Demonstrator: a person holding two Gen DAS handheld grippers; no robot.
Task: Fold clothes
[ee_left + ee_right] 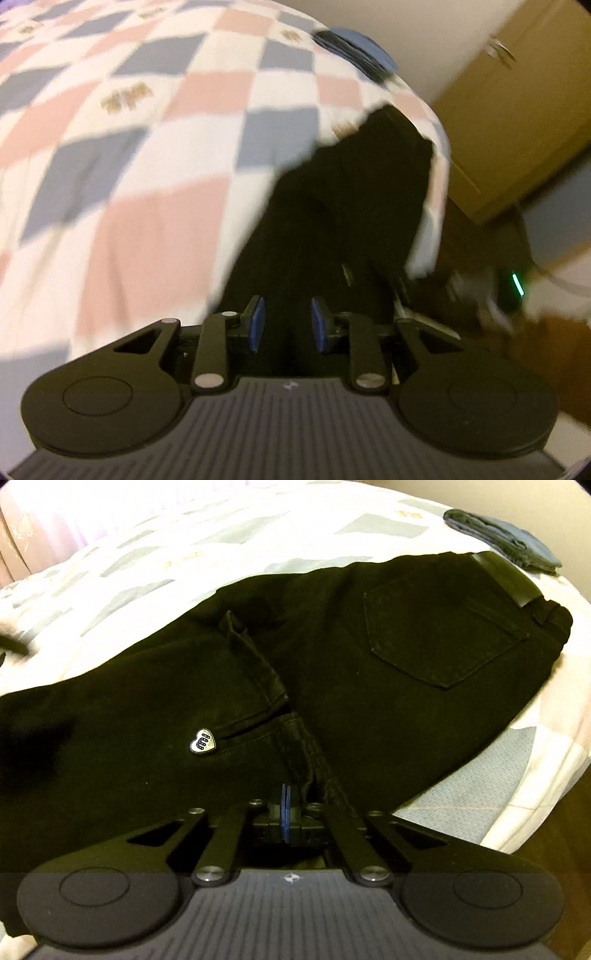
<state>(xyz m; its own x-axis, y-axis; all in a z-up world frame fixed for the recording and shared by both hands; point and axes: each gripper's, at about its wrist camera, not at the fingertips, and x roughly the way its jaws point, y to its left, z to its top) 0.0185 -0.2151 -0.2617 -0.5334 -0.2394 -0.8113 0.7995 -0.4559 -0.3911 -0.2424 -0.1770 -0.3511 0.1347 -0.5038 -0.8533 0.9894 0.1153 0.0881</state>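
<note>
A pair of black trousers (369,701) lies spread across the bed, back pocket (439,635) up and a silver heart badge (203,742) near the middle seam. My right gripper (284,801) sits at the trousers' near edge beside that seam, its blue pads pressed together on the cloth. In the left wrist view, the black trousers (332,206) hang off the bed's corner, blurred. They run down into my left gripper (287,319), whose blue pads stand a little apart with bunched black cloth clamped between them.
The bed wears a checked quilt (147,147) of pink, blue and white. A folded blue garment (509,542) rests at the far corner of the bed. Past the bed's edge stand a brown wardrobe (517,129) and a dark device with a green light (517,284).
</note>
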